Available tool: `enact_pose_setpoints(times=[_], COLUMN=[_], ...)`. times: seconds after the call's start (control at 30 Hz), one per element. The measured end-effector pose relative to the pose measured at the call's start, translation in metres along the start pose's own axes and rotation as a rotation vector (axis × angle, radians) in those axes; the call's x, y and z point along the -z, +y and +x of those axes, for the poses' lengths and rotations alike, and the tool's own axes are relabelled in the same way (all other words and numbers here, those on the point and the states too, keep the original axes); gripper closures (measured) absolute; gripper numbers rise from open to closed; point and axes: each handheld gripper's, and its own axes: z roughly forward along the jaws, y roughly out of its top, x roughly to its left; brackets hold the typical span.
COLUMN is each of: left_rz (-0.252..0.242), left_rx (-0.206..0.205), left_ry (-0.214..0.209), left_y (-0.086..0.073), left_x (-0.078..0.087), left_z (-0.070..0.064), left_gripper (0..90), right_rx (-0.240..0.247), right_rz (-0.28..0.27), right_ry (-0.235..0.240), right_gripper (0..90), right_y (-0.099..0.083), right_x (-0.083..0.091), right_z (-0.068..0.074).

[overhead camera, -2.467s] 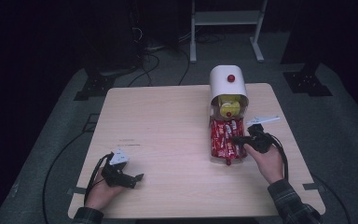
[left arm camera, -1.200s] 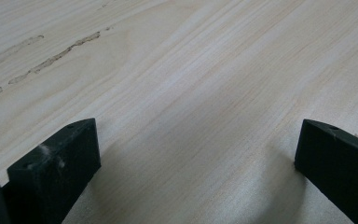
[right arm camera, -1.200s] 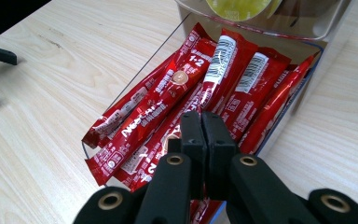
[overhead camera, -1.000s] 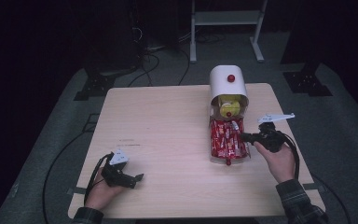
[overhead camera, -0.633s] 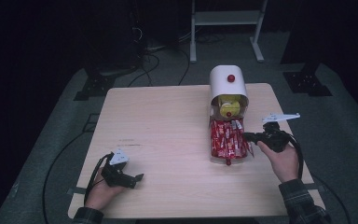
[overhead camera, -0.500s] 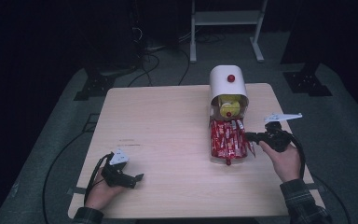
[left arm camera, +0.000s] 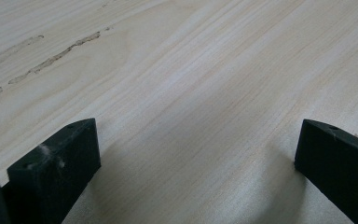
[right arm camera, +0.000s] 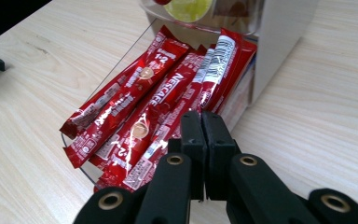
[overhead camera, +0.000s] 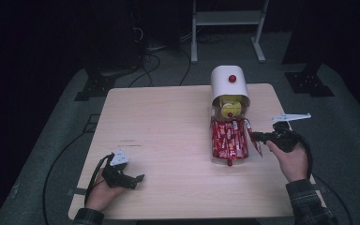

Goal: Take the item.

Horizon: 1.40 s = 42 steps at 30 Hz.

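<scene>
We've got open worktop (overhead camera: 168, 126) left and centre; the white dispenser (overhead camera: 228, 84) and its tray of red sachets (overhead camera: 228, 138) block the right-hand lane.

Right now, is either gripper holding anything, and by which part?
The right gripper, jaws shut, seems to pinch a red Nescafé sachet by its near end. The left gripper is open and holds nothing.
</scene>
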Motion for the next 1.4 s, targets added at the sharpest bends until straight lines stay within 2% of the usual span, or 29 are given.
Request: enact_pose_setpoints(times=[0.37,0.8,1.1,1.4], left_rz=[0.000,0.000,0.000,0.000], left_rx=[0.000,0.000,0.000,0.000], left_ry=[0.000,0.000,0.000,0.000], left_y=[0.000,0.000,0.000,0.000], left_x=[0.000,0.000,0.000,0.000], left_z=[0.000,0.000,0.000,0.000], left_gripper=[0.0,0.0,0.0,0.0], right_rx=[-0.007,-0.034,-0.039,-0.031], right_rz=[-0.007,0.000,0.021,0.052], right_ry=[-0.035,-0.068,-0.061,-0.074], right_gripper=[87.9,87.8,87.8,87.8], right_y=[-0.003,-0.011,-0.017,-0.020], right_x=[0.006,0.003,-0.005,-0.017], right_z=[-0.011,-0.028,-0.038,-0.041])
